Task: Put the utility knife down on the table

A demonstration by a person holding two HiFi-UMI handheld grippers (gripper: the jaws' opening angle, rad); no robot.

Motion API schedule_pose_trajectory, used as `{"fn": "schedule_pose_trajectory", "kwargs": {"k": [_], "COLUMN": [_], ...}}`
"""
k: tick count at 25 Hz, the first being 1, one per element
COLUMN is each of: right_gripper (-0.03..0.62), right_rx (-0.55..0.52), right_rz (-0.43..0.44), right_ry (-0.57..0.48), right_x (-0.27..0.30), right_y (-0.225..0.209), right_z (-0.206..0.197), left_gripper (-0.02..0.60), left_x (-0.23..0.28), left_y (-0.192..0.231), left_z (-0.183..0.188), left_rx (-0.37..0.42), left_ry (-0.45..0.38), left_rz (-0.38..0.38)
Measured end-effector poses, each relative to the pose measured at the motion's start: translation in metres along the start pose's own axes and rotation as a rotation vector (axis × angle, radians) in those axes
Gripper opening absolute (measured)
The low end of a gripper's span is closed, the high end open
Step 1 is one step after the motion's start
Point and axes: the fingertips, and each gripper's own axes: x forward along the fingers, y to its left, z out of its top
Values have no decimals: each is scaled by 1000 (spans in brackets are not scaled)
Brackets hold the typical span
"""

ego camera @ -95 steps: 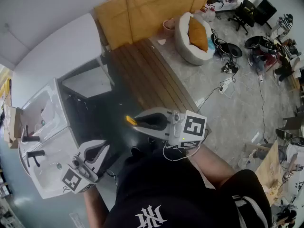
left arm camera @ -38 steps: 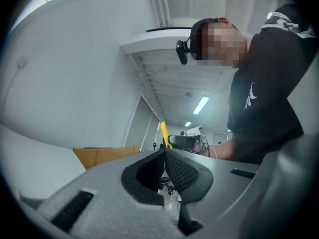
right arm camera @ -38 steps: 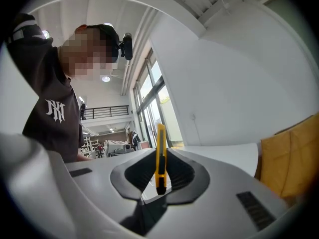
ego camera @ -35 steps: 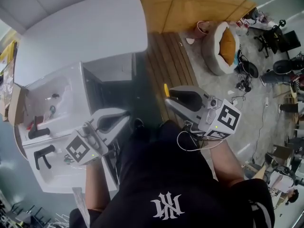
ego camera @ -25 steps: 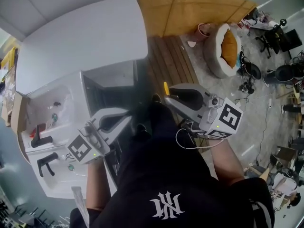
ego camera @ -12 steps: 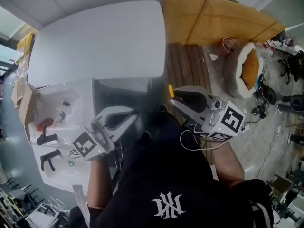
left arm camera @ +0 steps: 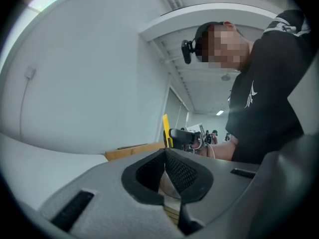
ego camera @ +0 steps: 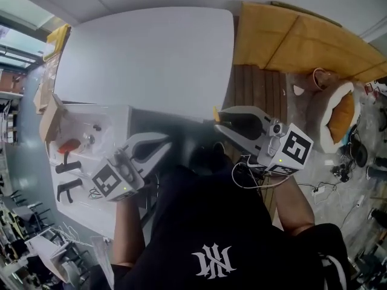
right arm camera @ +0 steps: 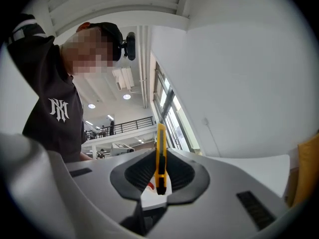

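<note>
The yellow utility knife (ego camera: 216, 113) stands upright, pinched between the jaws of my right gripper (ego camera: 220, 122), just past the right front edge of the white table (ego camera: 151, 59). In the right gripper view the knife (right arm camera: 160, 156) runs straight up between the black pads (right arm camera: 179, 173), and the right gripper (right arm camera: 159, 152) is shut on it. My left gripper (ego camera: 164, 147) hangs near the table's front edge with nothing in it. Its jaws (left arm camera: 165, 154) meet at the tips. The left gripper view also catches the knife (left arm camera: 165, 130) across from it.
White trays (ego camera: 121, 116) with small tools and black handles sit left of the left gripper. Wooden slats (ego camera: 254, 95), a tan sheet (ego camera: 302, 38) and a round pet bed (ego camera: 338, 116) lie on the floor to the right. The person's black shirt (ego camera: 211, 234) fills the foreground.
The head view has swung so the white table fills more of the frame. Both grippers now sit closer to its front edge. The knife stays clamped in the right gripper.
</note>
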Motion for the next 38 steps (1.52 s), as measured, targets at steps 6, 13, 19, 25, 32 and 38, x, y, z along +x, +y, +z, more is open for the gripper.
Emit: {"fn": "schedule_pose_trajectory", "kwargs": {"k": [6, 13, 19, 25, 32, 38], "right_gripper": [52, 52, 52, 52, 52, 52], "right_rx": [61, 40, 26, -106, -63, 8], "right_rz": [38, -36, -150, -214, -319, -314], "right_ry": [-77, -45, 16, 153, 227, 304], "right_x": [-5, 34, 78, 159, 197, 210], "right_y": [-20, -52, -93, -124, -156, -181], "right_z": [8, -7, 4, 19, 11, -21], "left_gripper": [5, 5, 5, 5, 5, 5], "left_x": [11, 0, -17, -32, -47, -49], "left_y": [2, 49, 127, 203, 271, 295], "left_z": [16, 20, 57, 49, 16, -10], "left_rx": [45, 45, -35, -35, -182, -238], "left_ry": [42, 16, -178, -154, -150, -181], "left_rz": [4, -79, -178, -227, -304, -287]}}
